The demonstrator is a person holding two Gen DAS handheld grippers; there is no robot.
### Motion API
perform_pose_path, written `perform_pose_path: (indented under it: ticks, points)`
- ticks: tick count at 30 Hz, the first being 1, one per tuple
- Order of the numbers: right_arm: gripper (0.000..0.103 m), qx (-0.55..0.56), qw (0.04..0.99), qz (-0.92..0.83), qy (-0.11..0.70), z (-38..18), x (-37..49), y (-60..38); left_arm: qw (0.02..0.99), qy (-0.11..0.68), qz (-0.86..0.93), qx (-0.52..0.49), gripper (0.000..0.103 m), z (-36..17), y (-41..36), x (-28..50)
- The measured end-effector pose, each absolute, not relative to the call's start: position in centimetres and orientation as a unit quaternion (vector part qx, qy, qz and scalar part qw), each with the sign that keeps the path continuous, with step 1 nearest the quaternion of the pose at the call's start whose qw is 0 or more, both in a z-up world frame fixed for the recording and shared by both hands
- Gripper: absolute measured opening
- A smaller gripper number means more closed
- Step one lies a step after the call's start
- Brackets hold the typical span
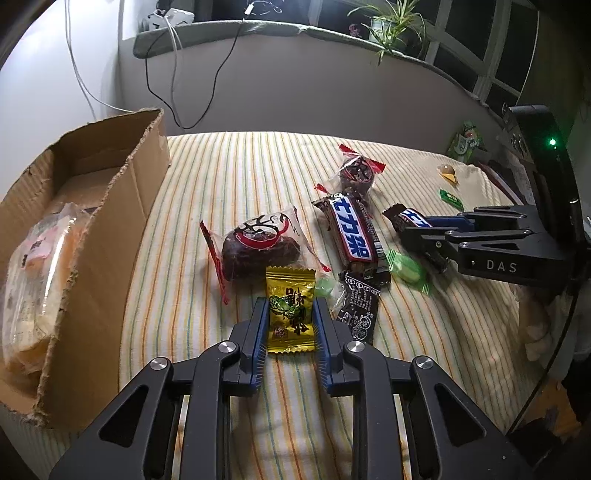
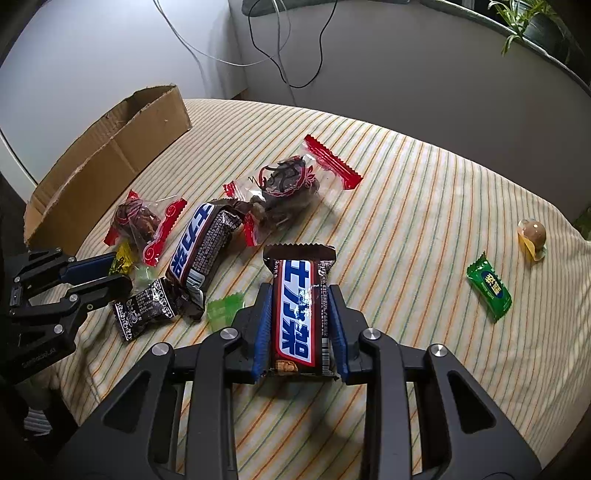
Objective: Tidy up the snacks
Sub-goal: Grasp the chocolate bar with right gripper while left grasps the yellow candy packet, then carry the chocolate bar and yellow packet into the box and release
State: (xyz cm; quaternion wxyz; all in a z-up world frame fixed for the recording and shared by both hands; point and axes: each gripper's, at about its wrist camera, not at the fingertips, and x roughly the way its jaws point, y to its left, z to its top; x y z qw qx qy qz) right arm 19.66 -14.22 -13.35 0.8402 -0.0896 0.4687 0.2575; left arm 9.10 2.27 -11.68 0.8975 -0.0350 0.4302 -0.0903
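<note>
My left gripper [image 1: 290, 308] is shut on a yellow candy packet [image 1: 290, 309] low over the striped cloth; it also shows in the right wrist view [image 2: 107, 273]. My right gripper [image 2: 300, 295] is shut on a small Snickers bar [image 2: 300, 314], also seen in the left wrist view [image 1: 413, 218]. A larger Snickers bar [image 1: 352, 230] lies in the middle of the pile. Two clear red-edged dark snack packs [image 1: 258, 245] [image 1: 356, 171] lie beside it. A black wrapped candy [image 1: 360, 306] and pale green candies [image 1: 406, 269] lie close to my left fingers. The cardboard box [image 1: 110, 229] at left holds bagged pastries [image 1: 37, 258].
A green candy packet [image 2: 489, 290] and a round yellow-brown sweet [image 2: 532, 236] lie apart on the right of the cloth. A green pouch [image 1: 465, 140] sits at the far right edge. Cables hang down the wall behind. A plant stands on the windowsill [image 1: 391, 22].
</note>
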Motion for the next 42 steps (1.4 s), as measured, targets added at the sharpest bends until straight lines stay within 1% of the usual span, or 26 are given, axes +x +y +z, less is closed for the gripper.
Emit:
perform_pose_path:
  ticks: [7,17,28,42]
  points:
    - [0.03,-0.09,0.846,0.254,0.46,-12.5,18.8,-14.5,0.902,0.419,-0.09,-0.044,0.022,-10.8,2.7,8.4]
    - [0.03,-0.088,0.858,0.265,0.431,-9.5,17.4,-14.0,0.915,0.391,-0.081,-0.052,0.022,-8.8,3.9,7.1]
    - [0.03,-0.101,0.859,0.307,0.397,-6.3,16.6,-8.8,0.93,0.36,-0.046,-0.062,0.022,-6.5,7.8,5.8]
    - [0.03,-0.11,0.852,0.35,0.374,-4.2,18.1,-0.9,0.938,0.34,0.008,-0.066,0.022,-4.5,14.1,6.5]
